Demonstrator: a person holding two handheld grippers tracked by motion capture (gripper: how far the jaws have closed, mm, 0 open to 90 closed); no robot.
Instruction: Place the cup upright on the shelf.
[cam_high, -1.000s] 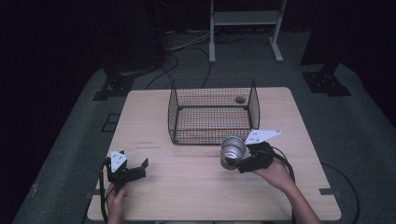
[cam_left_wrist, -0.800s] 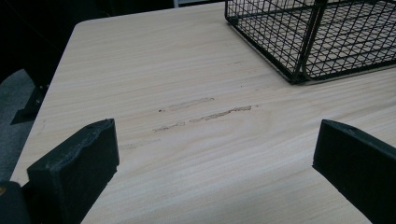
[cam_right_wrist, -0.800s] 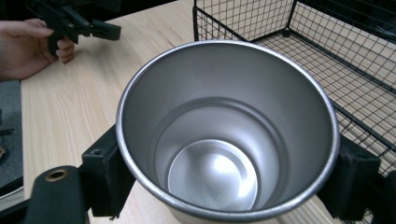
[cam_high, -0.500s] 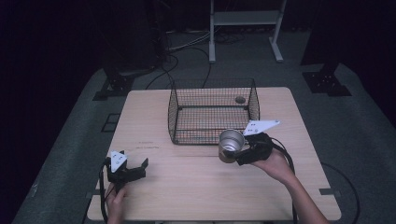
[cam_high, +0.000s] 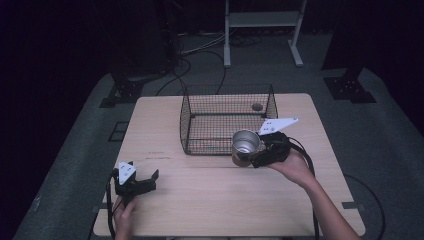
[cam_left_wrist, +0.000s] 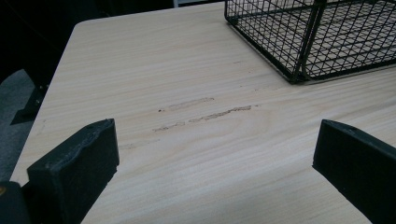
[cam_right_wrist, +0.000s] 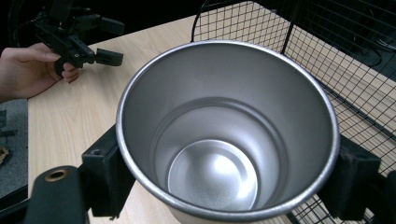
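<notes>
Right now my right gripper (cam_high: 252, 156) has its two black jaws clamped on the outside of a shiny round steel cup (cam_high: 245, 145), one jaw on each side of its wall, as the right gripper view makes plain with the cup (cam_right_wrist: 224, 135) open toward the camera and nothing inside it. From the high view I see the cup raised off the pale wooden table (cam_high: 225, 200), just beside the near right corner of the black wire-mesh basket (cam_high: 227, 120), which stands at the far middle of the table; whether cup and basket touch I cannot tell. My left gripper (cam_high: 141, 182) sits at the near left of the table, well apart from the cup, its jaws spread wide with bare wood between them. Faint scuff marks (cam_left_wrist: 205, 114) cross the wood ahead of it.
</notes>
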